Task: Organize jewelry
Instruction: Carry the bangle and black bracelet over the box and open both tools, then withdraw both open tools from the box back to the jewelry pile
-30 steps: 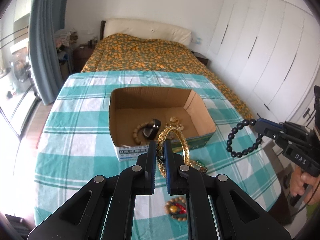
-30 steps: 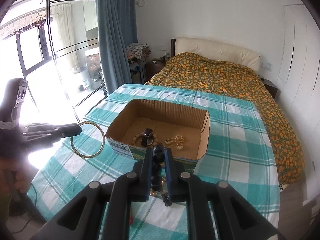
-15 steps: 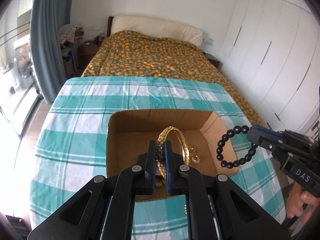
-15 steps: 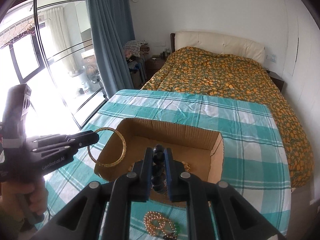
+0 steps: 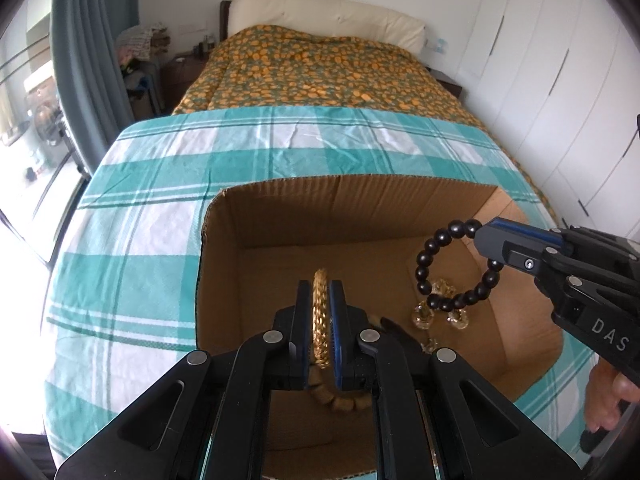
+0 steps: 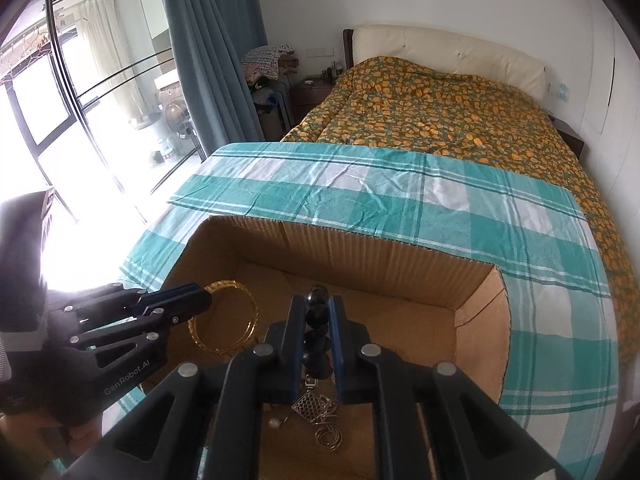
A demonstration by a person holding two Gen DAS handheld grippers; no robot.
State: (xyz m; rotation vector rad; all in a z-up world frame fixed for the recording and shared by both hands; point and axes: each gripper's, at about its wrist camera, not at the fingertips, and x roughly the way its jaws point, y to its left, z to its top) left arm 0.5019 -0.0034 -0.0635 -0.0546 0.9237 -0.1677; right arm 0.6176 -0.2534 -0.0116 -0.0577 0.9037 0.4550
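Observation:
My left gripper is shut on a gold bangle and holds it above the inside of the open cardboard box. The bangle shows as a full ring in the right wrist view. My right gripper is shut on a black bead bracelet, which hangs over the box's right part in the left wrist view. On the box floor lie gold earrings, a tan bead bracelet and small chain pieces.
The box stands on a table with a teal-and-white checked cloth. Beyond the table is a bed with an orange-patterned cover. White wardrobes stand on the right, and a curtain and window on the left.
Both grippers have moved forward and down from in front of the box to over its inside, each still holding its piece. The box now fills the lower part of both views.

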